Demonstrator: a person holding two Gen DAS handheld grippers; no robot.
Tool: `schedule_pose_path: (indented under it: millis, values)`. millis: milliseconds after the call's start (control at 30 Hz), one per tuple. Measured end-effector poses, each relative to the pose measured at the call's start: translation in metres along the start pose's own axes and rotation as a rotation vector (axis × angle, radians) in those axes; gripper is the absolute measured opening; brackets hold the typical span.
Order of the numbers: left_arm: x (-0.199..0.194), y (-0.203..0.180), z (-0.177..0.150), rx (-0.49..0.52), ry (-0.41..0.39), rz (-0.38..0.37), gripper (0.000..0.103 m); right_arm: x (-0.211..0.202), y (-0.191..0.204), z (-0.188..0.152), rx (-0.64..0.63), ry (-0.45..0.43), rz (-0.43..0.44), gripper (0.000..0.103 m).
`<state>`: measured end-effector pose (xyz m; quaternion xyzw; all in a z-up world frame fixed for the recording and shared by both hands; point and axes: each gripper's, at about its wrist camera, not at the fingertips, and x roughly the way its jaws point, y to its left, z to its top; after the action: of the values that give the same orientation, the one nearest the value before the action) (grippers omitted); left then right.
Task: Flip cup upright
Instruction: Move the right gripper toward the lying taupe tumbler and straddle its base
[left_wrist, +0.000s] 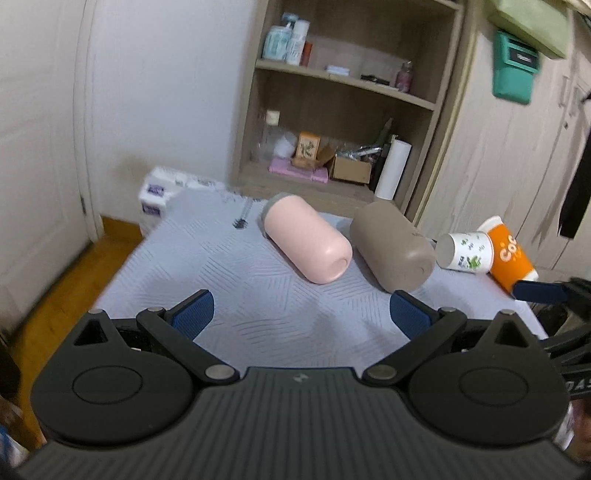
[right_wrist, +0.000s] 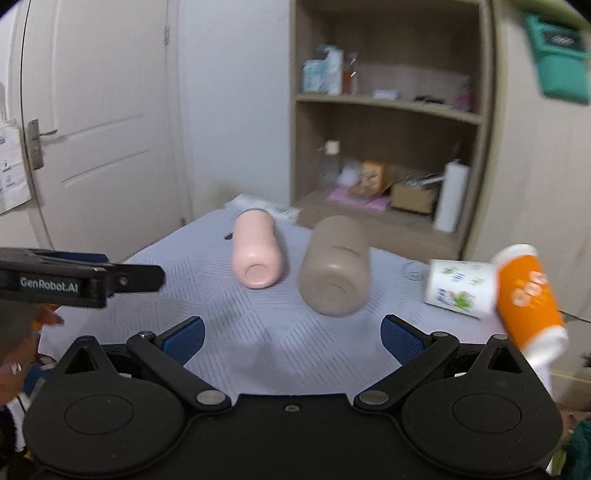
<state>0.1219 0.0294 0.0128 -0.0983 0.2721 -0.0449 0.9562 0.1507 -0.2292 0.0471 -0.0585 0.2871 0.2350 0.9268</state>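
Four cups lie on their sides in a loose row on the table (left_wrist: 229, 295), which is covered by a pale cloth with a hatched pattern. From left to right they are a pink tumbler (left_wrist: 308, 242), a taupe tumbler (left_wrist: 393, 245), a white paper cup with green print (left_wrist: 467, 253) and an orange paper cup (left_wrist: 511, 254).

The pink tumbler's long axis runs from the far left toward the near right in the left wrist view, its closed base facing the cameras and its grey rim toward the shelf unit (left_wrist: 347, 92). The taupe tumbler lies roughly parallel just beside it, base also toward the cameras. The white paper cup lies crosswise, its base pointing left and its mouth end against the orange paper cup, which slants with one white end up and far and the other down and near, at the table's right edge.

Two grippers are in view. The left gripper (left_wrist: 301, 314) hovers above the near part of the table, aimed forward at the gap before the two tumblers, jaws spread wide and holding nothing. The right gripper (right_wrist: 291, 336) is likewise level and low, pointed at the taupe tumbler (right_wrist: 334, 267), jaws released and empty; this view is blurred.
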Motion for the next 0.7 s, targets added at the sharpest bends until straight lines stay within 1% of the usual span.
schedule_pose_path:
  millis: [100, 200, 400, 467, 567, 633, 667, 700]
  values:
    - [0.023, 0.005, 0.003, -0.069, 0.045, -0.031, 0.102, 0.026, 0.0, 0.012, -0.031, 0.034, 0.011, 0.103]
    - [0.04, 0.008, 0.005, -0.124, 0.082, -0.05, 0.101, 0.047, -0.005, 0.02, -0.027, 0.06, 0.02, 0.103]
    - [0.058, 0.014, 0.008, -0.196, 0.091, -0.053, 0.101, 0.075, -0.014, 0.03, -0.03, 0.106, 0.021, 0.103]
    - [0.063, 0.017, 0.008, -0.222, 0.092, -0.049, 0.101, 0.086, -0.014, 0.031, -0.045, 0.118, 0.0, 0.103]
    - [0.072, 0.024, 0.008, -0.268, 0.11, -0.053, 0.101, 0.107, -0.017, 0.029, -0.069, 0.13, -0.06, 0.103]
    - [0.076, 0.028, 0.009, -0.289, 0.123, -0.063, 0.101, 0.117, -0.02, 0.029, -0.076, 0.14, -0.072, 0.102]
    - [0.078, 0.028, 0.009, -0.295, 0.13, -0.066, 0.1, 0.122, -0.021, 0.028, -0.073, 0.144, -0.076, 0.099]
    - [0.08, 0.03, 0.009, -0.3, 0.135, -0.068, 0.1, 0.123, -0.022, 0.027, -0.068, 0.144, -0.078, 0.089]
